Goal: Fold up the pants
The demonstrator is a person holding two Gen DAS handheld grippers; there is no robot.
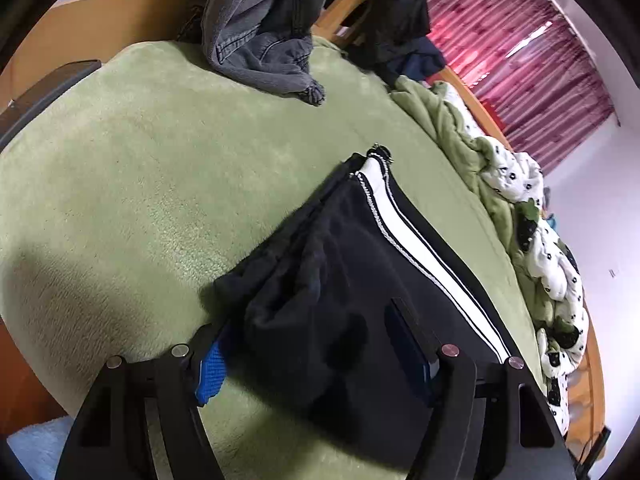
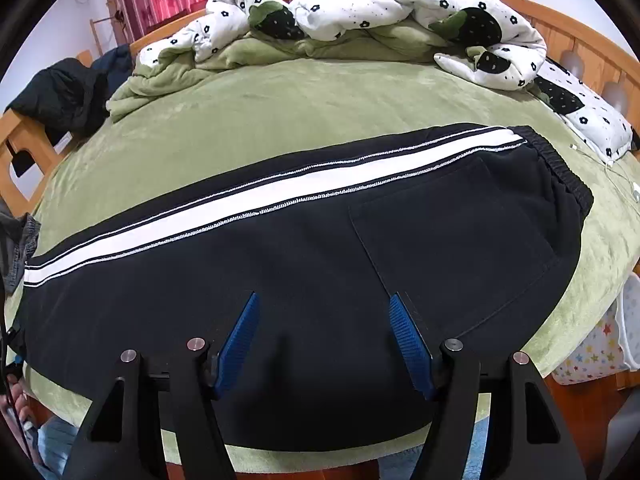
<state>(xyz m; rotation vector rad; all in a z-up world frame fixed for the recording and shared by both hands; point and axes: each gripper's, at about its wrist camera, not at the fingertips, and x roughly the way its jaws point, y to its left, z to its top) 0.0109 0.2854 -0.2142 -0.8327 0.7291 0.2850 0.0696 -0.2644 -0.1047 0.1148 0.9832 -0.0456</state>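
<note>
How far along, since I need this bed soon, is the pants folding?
Done: the black pants lie flat along the green blanket, legs apparently stacked, white stripe up. In hand: the left tongs straddle bunched cloth at the cuff end, grip unclear; the right tongs stand open over the middle. Left: no crosswise fold shows yet, so the cuff end likely has to go to the waistband.

A green fleece blanket (image 2: 280,96) covers the bed. A white quilt with black flower print (image 2: 384,4) lies bunched along the far edge, against the wooden bed frame (image 2: 580,40). Grey jeans (image 1: 260,32) lie heaped at one end of the bed. Dark clothing (image 2: 64,96) hangs over the frame rail. Red curtains (image 1: 512,48) cover the window.
</note>
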